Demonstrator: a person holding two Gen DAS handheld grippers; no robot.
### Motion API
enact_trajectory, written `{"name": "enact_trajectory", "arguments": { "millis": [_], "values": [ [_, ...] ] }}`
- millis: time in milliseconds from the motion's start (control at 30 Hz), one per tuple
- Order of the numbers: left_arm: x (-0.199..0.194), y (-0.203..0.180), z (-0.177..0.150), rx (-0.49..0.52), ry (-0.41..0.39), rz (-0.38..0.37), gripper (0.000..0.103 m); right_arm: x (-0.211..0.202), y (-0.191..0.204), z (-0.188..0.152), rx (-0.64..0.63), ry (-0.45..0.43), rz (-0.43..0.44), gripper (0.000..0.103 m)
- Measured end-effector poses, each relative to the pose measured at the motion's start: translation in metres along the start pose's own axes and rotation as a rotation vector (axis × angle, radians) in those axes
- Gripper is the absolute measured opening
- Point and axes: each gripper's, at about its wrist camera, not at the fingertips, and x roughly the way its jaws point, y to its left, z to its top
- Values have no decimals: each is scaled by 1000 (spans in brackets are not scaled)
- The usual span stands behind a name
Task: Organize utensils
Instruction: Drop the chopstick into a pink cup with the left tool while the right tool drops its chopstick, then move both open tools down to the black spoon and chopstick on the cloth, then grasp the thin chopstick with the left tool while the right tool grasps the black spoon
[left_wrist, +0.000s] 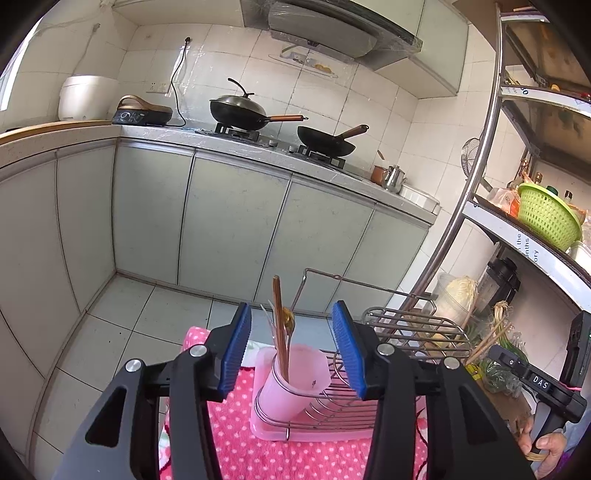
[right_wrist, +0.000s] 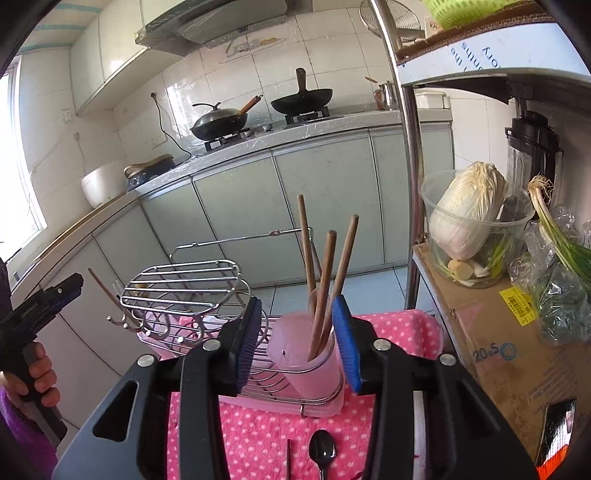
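Note:
In the left wrist view a pink cup (left_wrist: 291, 384) stands in a wire dish rack (left_wrist: 417, 328) on a pink tray (left_wrist: 266, 428). It holds brown chopsticks (left_wrist: 277, 314) and a small amber spoon (left_wrist: 289, 320). My left gripper (left_wrist: 293, 350) is open in front of that cup, with nothing between its blue pads. In the right wrist view another pink cup (right_wrist: 295, 350) holds several wooden utensils (right_wrist: 325, 266). My right gripper (right_wrist: 297, 341) is open just before it, gripping nothing. A dark metal spoon (right_wrist: 322, 452) and a brown chopstick (right_wrist: 288, 459) lie on the pink dotted towel (right_wrist: 258, 435) below it.
A cardboard box (right_wrist: 509, 354) sits right of the towel, carrying a plastic tub with a cabbage (right_wrist: 469, 210) and bagged greens. A steel shelf post (right_wrist: 410, 184) rises beside it. Across the tiled floor stand grey cabinets with two woks (left_wrist: 240, 107) on the stove.

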Motion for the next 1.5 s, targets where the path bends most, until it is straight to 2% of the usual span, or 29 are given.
{"name": "enact_trajectory", "arguments": {
  "millis": [167,367,700,933,1133,1267,1500],
  "values": [
    [-14,-1,-8,-10,3,-15,46,-23,-3,-7,20,-29,15,41],
    [-18,-2,-31,-48,89,-56,46,-42,-12,-35,62,-3,24,41],
    [7,-24,-103,-33,315,-64,46,-30,-33,-102,154,161,35,41],
    [42,-48,-151,-42,505,-86,46,-15,-37,-130,169,267,34,41],
    [81,-70,-182,-76,700,-117,39,-7,-43,-145,183,325,30,41],
    [109,-89,-197,-78,807,-116,29,-6,-49,-150,181,346,23,41],
    [144,-117,-213,-64,897,-114,18,-7,-65,-153,214,353,20,41]
  ]
}}
